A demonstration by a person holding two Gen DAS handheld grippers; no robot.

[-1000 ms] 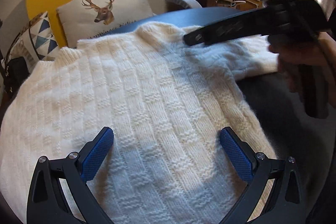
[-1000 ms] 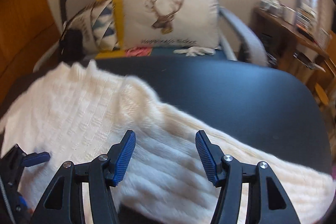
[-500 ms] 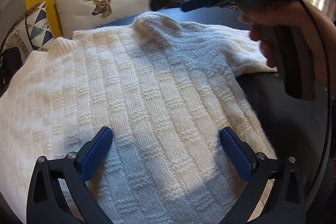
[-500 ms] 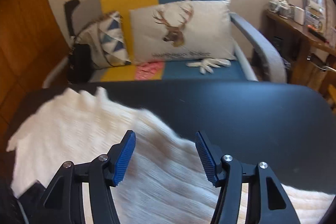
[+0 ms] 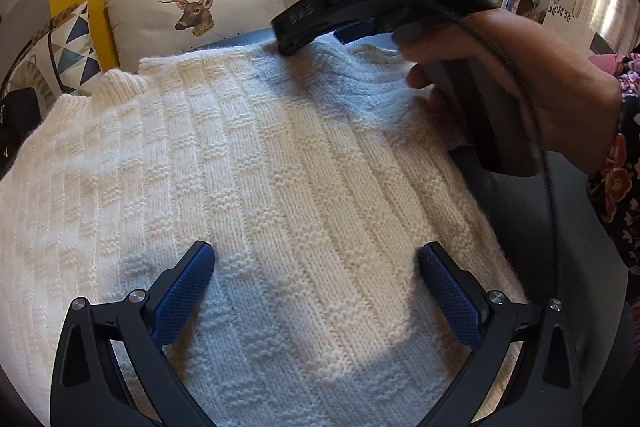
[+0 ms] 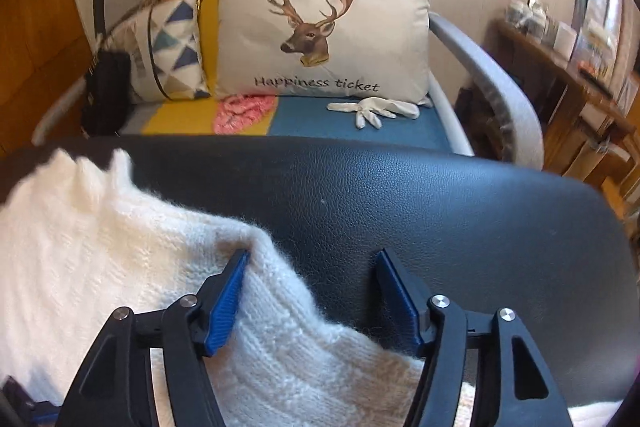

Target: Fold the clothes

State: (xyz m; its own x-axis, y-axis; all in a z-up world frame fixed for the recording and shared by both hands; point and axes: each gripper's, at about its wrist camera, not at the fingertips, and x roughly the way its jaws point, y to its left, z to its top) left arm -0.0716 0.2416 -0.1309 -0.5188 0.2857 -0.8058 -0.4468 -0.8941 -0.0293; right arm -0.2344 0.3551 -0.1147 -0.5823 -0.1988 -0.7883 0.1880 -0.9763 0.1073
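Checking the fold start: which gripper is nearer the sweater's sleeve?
Right. The right gripper straddles the sleeve; the left gripper hovers over the sweater's body, away from it.

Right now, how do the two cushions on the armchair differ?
The deer cushion is the larger, plain pale with a stag's head and lettering; the triangle cushion is smaller, with blue and grey triangles. The deer cushion faces forward; the triangle one turns sideways. Both lean on the chair back.

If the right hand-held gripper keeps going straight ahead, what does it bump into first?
Probably the white sweater: the right hand-held gripper stands open, tilted down over its edge, with knit already between the fingers. Just past that lies the black tabletop.
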